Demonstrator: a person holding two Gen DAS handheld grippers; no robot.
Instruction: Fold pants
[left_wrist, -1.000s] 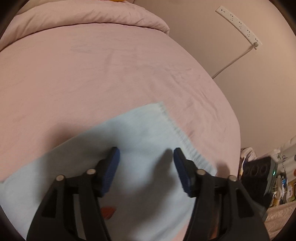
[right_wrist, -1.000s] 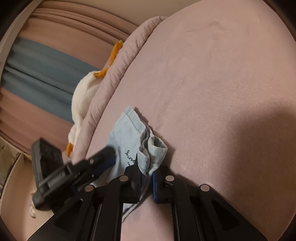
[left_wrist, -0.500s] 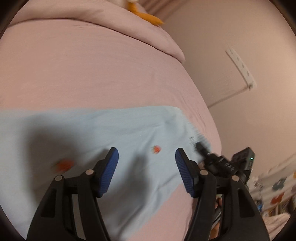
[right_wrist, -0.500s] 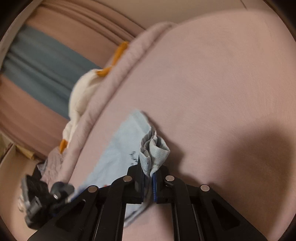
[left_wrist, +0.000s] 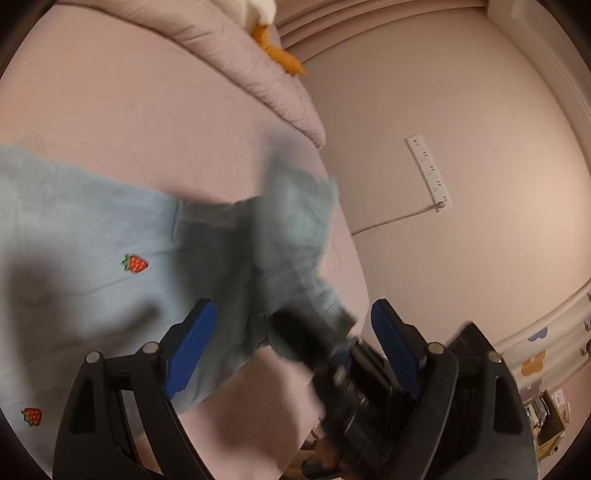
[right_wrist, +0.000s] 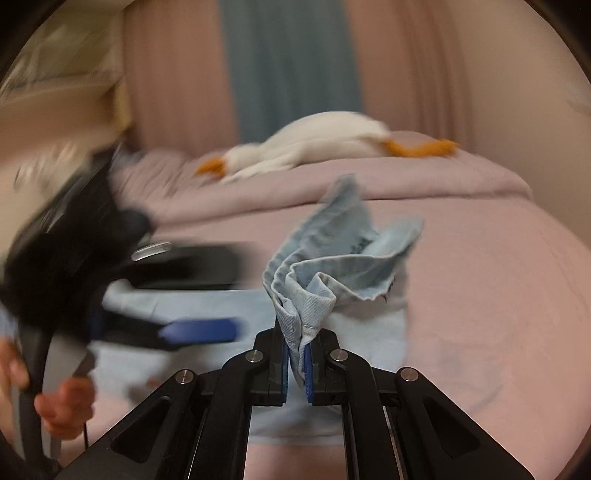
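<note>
One pair of light blue pants (left_wrist: 92, 236) lies on the pink bed (left_wrist: 129, 110). The right gripper (right_wrist: 295, 354) pinches its bunched edge. The left gripper (left_wrist: 291, 343) hangs wide apart. Two red strawberries (left_wrist: 135, 263) show.

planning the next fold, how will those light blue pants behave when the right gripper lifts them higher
Probably floppy: the pants bunch into soft folds above the right gripper, so the rest should drape and trail over the bed. They look thin, so likely light. The clamped hem looks thick and stitched, so slipping seems unlikely.
</note>
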